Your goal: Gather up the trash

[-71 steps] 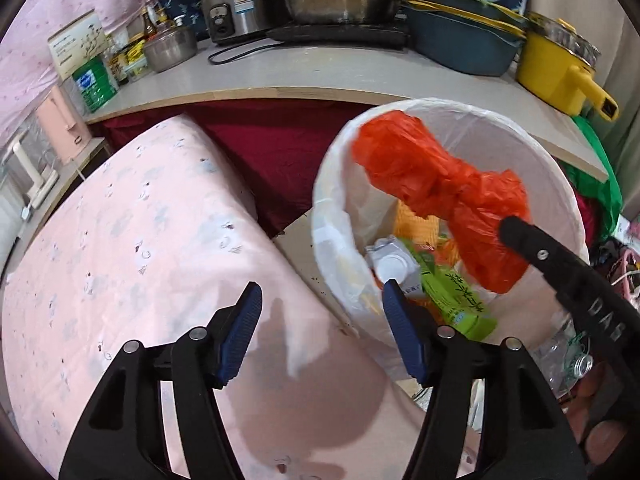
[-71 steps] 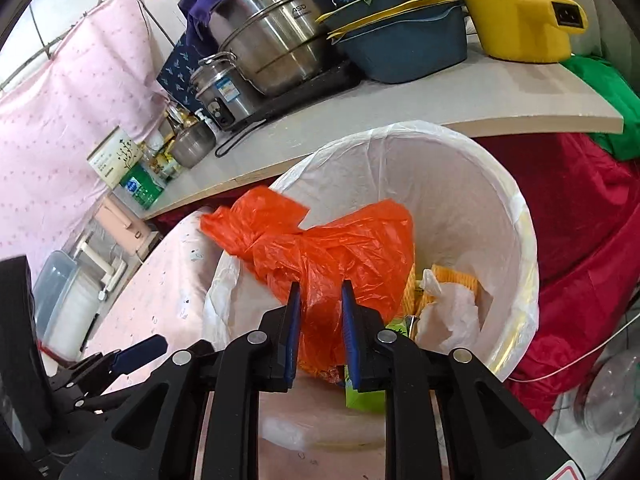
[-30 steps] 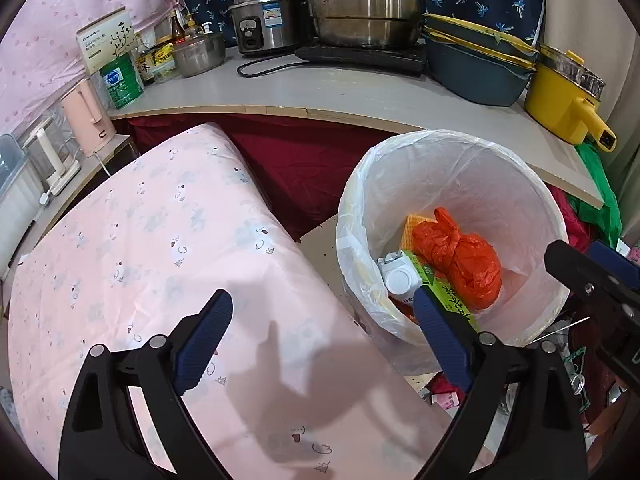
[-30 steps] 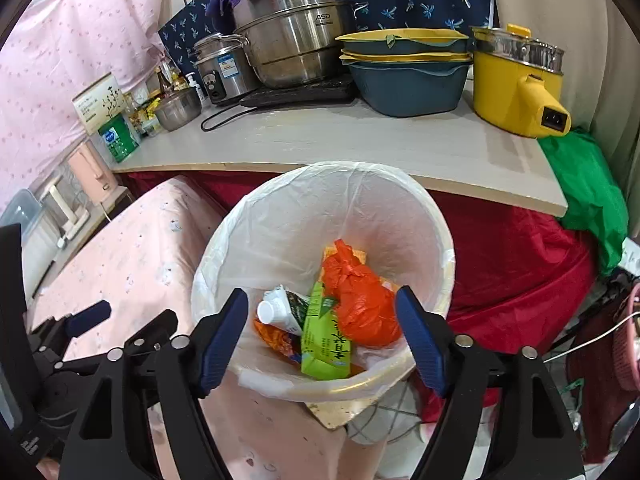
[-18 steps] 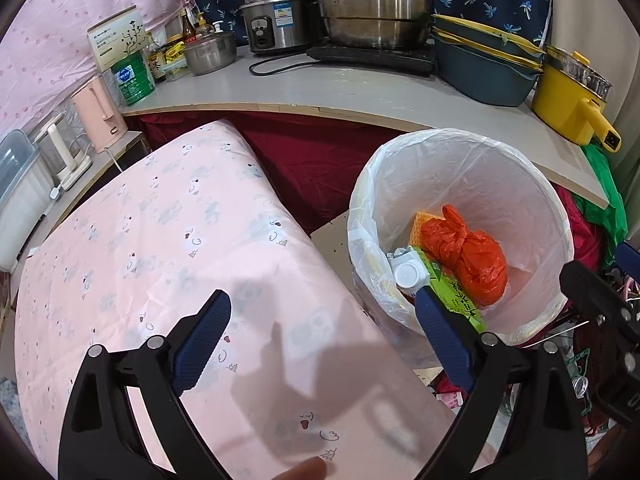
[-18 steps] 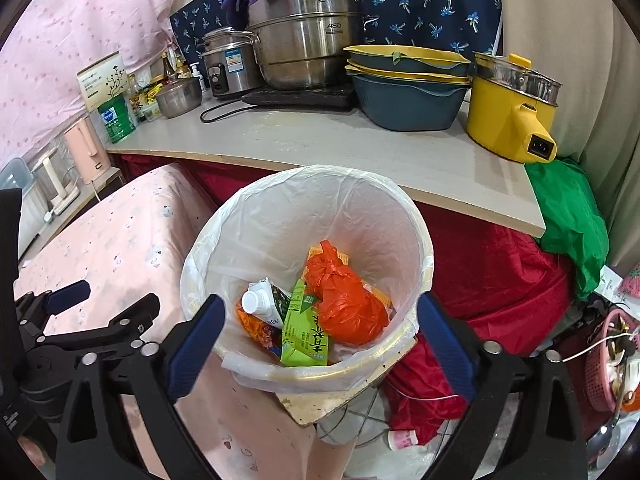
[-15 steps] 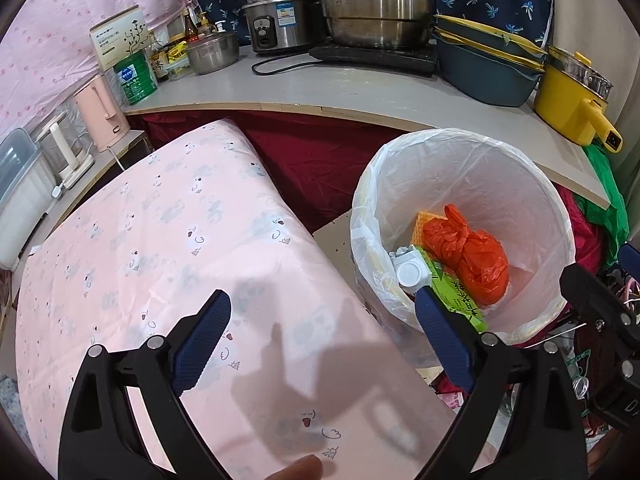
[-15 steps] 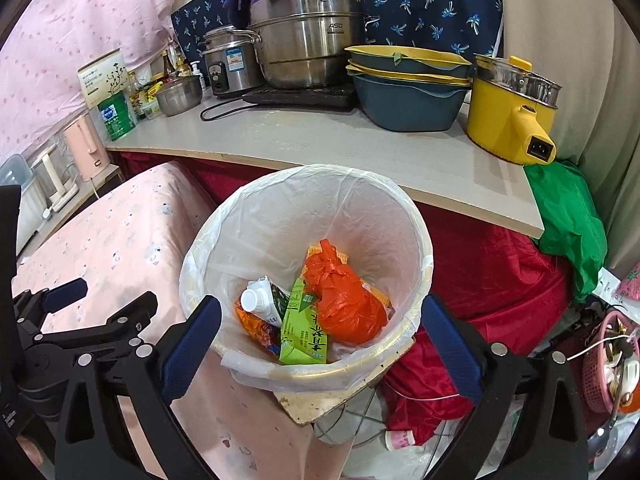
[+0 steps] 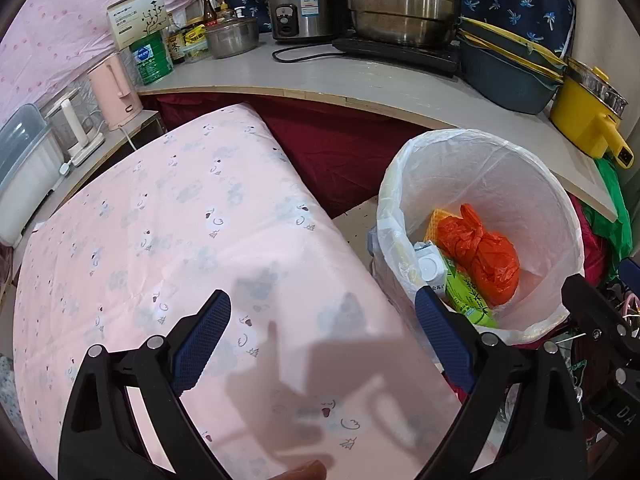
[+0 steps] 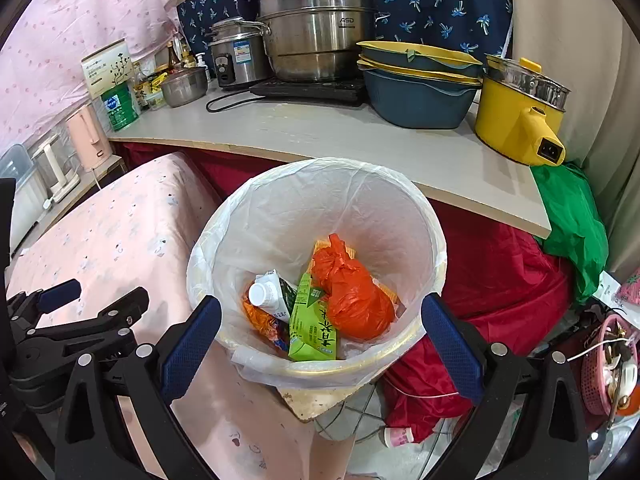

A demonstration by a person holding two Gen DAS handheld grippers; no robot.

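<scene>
A round bin lined with a white bag [image 10: 434, 240] stands beside the pink table; it also shows in the left wrist view [image 9: 568, 216]. Inside lie a knotted orange plastic bag [image 10: 354, 298] [image 9: 486, 258], a green drink carton [image 10: 312, 330] [image 9: 466, 294], a white-capped carton [image 10: 270, 294] and orange wrappers [image 10: 260, 318]. My right gripper [image 10: 320, 326] is open and empty, above the bin's near rim. My left gripper [image 9: 322, 334] is open and empty over the pink tablecloth [image 9: 168, 240], left of the bin.
A grey counter [image 10: 320, 128] behind the bin holds steel pots [image 10: 316, 40], a rice cooker [image 10: 236, 60], stacked blue and yellow basins [image 10: 420, 88] and a yellow electric pot [image 10: 520, 116]. Red cloth [image 10: 500, 276] and green cloth [image 10: 572, 220] hang at the right. Clutter lies on the floor.
The orange bag, held by my right gripper 2.4 s ago, now lies in the bin. Both grippers have opened wide and pulled back and up from the bin.
</scene>
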